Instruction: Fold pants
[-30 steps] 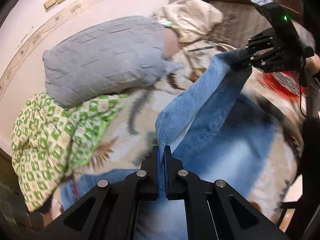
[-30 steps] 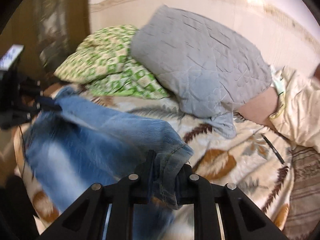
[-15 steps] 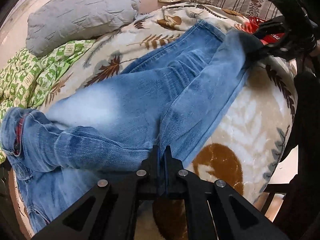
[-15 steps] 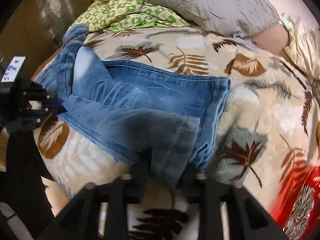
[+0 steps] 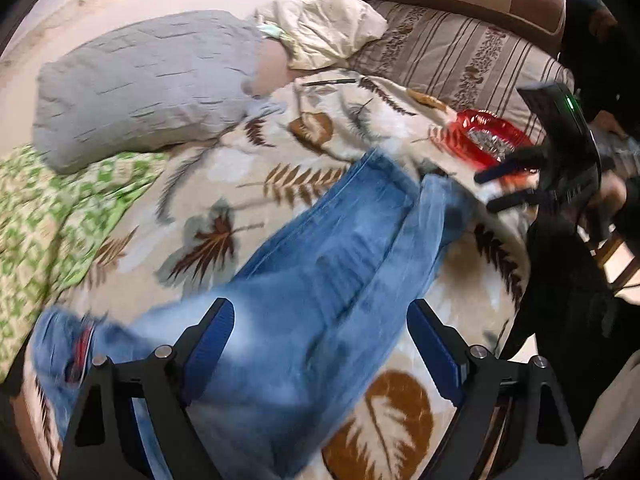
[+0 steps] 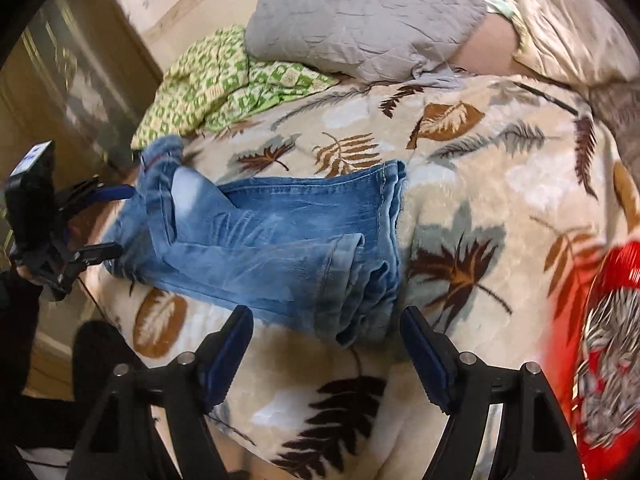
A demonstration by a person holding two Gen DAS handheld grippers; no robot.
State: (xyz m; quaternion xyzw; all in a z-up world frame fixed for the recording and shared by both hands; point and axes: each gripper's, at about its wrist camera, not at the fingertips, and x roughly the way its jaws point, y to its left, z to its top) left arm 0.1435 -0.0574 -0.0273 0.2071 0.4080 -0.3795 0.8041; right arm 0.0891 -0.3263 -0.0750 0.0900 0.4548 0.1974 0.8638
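Note:
Blue jeans [image 5: 320,288] lie on the leaf-print blanket [image 5: 248,184], one leg folded over the other. In the right wrist view the jeans [image 6: 272,236] stretch from the waist at the left to the hems at the right. My left gripper [image 5: 316,336] is open and empty above the jeans near the waist end; it also shows in the right wrist view [image 6: 100,224]. My right gripper [image 6: 326,344] is open and empty just in front of the leg hems; it also shows in the left wrist view [image 5: 500,188].
A grey pillow [image 5: 148,80] and a green patterned cloth [image 5: 48,208] lie at the bed's far side. A cream cloth [image 5: 324,28] and a striped cushion [image 5: 452,52] are further right. A red patterned item [image 6: 608,344] sits on the blanket by the hems.
Both grippers have let go of the jeans and opened wide. The folded leg now lies flat on the blanket, and both grippers have drawn back a little.

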